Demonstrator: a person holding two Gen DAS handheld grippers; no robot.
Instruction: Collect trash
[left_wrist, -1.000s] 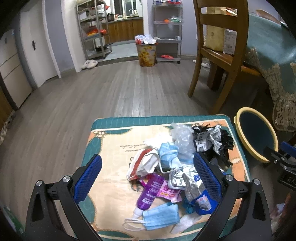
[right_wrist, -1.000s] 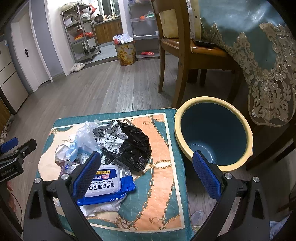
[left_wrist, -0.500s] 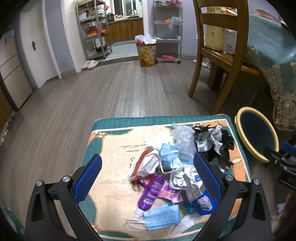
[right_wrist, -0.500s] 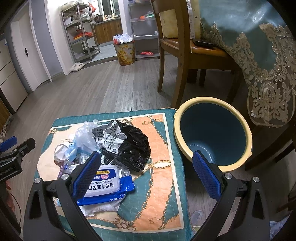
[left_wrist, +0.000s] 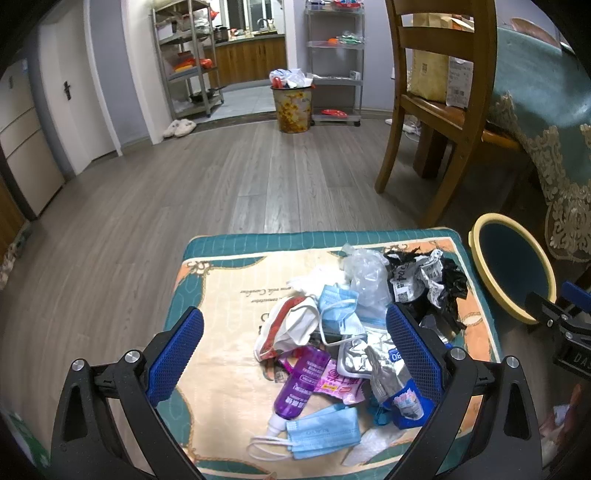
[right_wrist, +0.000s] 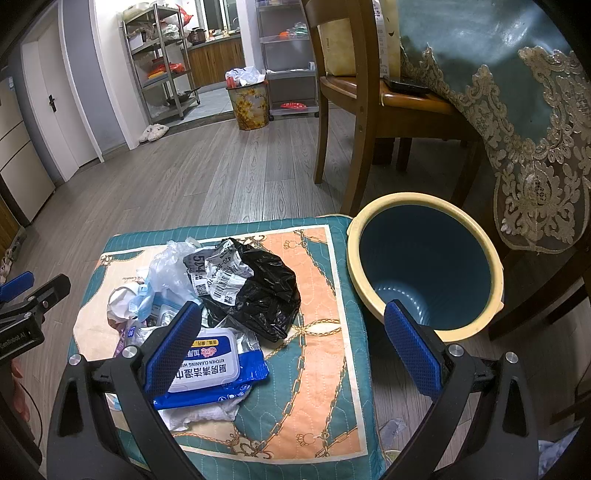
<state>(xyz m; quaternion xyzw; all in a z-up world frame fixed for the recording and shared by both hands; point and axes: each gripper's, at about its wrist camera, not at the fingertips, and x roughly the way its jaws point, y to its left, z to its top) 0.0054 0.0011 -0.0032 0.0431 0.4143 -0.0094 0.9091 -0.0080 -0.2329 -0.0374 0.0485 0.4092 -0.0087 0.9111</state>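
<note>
**Trash heaped on the cushion, bin at its right edge**

Your left gripper (left_wrist: 293, 345) hovers over the near side of the cushion (left_wrist: 229, 280) with its blue pads (left_wrist: 176, 354) spread wide and nothing between them. Framed by the pads lies the trash pile: a purple bottle (left_wrist: 301, 384) lying on its side, a blue mask (left_wrist: 323, 437) flat just in front of it, a pink wrapper (left_wrist: 338, 384) touching the bottle, a second mask (left_wrist: 338, 308) crumpled farther back, and a red-and-white bag (left_wrist: 286, 328) beside it. A clear bag (left_wrist: 365, 273) and a black bag (left_wrist: 448, 284) with crumpled labels sit at the far right of the heap.

Your right gripper (right_wrist: 291, 345) is likewise spread and holds nothing; its left pad stands over a wipes pack (right_wrist: 212, 369), though you cannot tell whether it touches. The black bag (right_wrist: 266, 295) lies just beyond the pack, on the cushion (right_wrist: 317, 387). The bin (right_wrist: 424, 206), blue inside with a yellow rim, stands on the floor touching the cushion's right edge, with no trash visible inside. A chair (right_wrist: 365, 96) and a draped table (right_wrist: 517, 92) stand behind it.
</note>
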